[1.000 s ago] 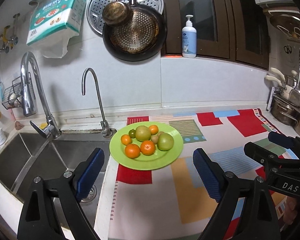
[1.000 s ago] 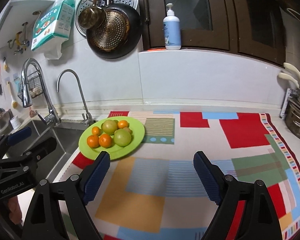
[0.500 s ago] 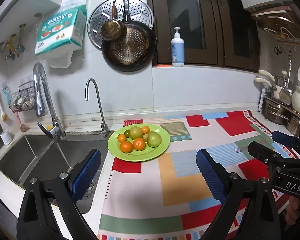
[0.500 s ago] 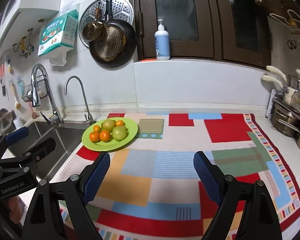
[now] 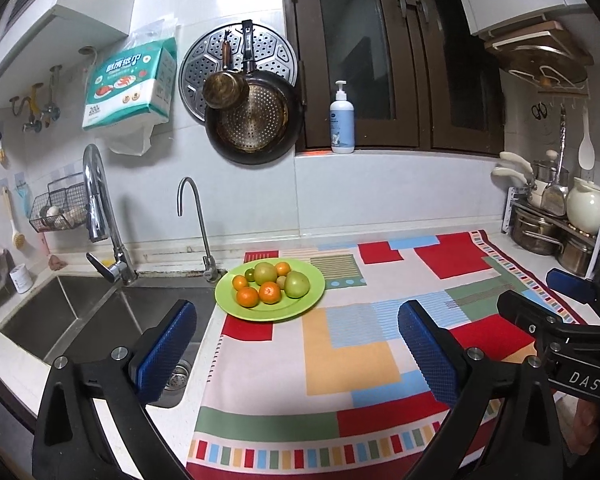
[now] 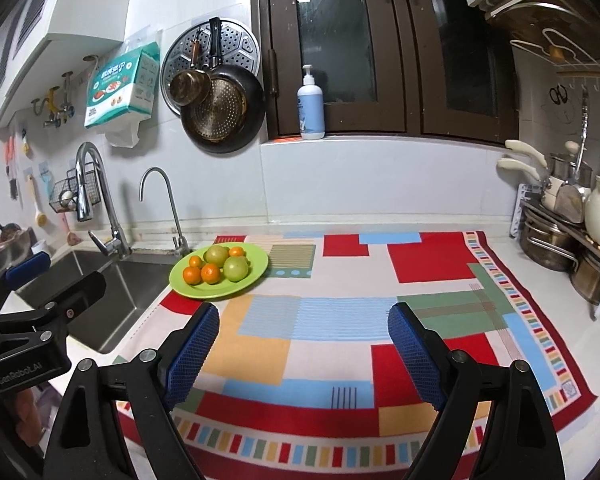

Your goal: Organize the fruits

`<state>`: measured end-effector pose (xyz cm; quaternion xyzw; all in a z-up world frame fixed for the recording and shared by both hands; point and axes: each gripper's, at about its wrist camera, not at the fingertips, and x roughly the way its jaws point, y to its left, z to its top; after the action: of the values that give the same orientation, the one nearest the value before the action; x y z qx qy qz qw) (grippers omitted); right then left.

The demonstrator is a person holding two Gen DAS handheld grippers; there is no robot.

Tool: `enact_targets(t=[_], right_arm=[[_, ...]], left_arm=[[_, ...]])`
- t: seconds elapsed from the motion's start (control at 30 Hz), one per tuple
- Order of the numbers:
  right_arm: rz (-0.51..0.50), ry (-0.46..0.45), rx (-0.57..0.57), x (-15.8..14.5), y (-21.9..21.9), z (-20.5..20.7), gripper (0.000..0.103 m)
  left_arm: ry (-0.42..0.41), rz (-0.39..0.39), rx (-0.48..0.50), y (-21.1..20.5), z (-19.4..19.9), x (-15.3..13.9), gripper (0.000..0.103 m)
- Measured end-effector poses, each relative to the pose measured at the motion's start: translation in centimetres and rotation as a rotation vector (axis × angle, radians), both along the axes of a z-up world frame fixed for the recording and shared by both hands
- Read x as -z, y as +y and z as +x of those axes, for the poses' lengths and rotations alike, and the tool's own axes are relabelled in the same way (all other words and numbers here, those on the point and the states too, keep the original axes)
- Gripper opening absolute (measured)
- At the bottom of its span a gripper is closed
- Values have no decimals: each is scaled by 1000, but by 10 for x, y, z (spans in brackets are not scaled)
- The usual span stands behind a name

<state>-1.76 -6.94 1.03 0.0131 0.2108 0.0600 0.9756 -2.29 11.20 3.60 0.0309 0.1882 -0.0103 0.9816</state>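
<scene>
1. Fruit sits on a green plate [image 5: 269, 312] at the left edge of the patterned cloth [image 5: 340, 360], just beside the sink [image 5: 72, 320] and in front of the thin tap [image 5: 196, 232].
2. Contents: small oranges [image 5: 247, 297] toward the front and left, two larger green fruits [image 5: 297, 284] behind and to the right; all touching or nearly so.
3. Left gripper [image 5: 296, 352]: fingers wide apart and opening, nothing between them, held over the cloth well short of the plate.
4. Right gripper [image 6: 302, 350]: fingers apart and opening, nothing between them, above the cloth's middle, plate off to its upper left.
5. Surface right end carries a rack of pots [image 6: 556, 240].
</scene>
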Motion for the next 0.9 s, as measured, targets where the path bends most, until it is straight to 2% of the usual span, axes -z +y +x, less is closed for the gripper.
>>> enact_targets(t=[0.4, 0.9], right_arm=[[-3, -15, 0, -3, -5, -27, 88], [4, -23, 6, -2, -8, -43, 88]], left_arm=[[-4, -3, -12, -4, -26, -3, 103], [-1, 6, -11, -6, -40, -3, 103]])
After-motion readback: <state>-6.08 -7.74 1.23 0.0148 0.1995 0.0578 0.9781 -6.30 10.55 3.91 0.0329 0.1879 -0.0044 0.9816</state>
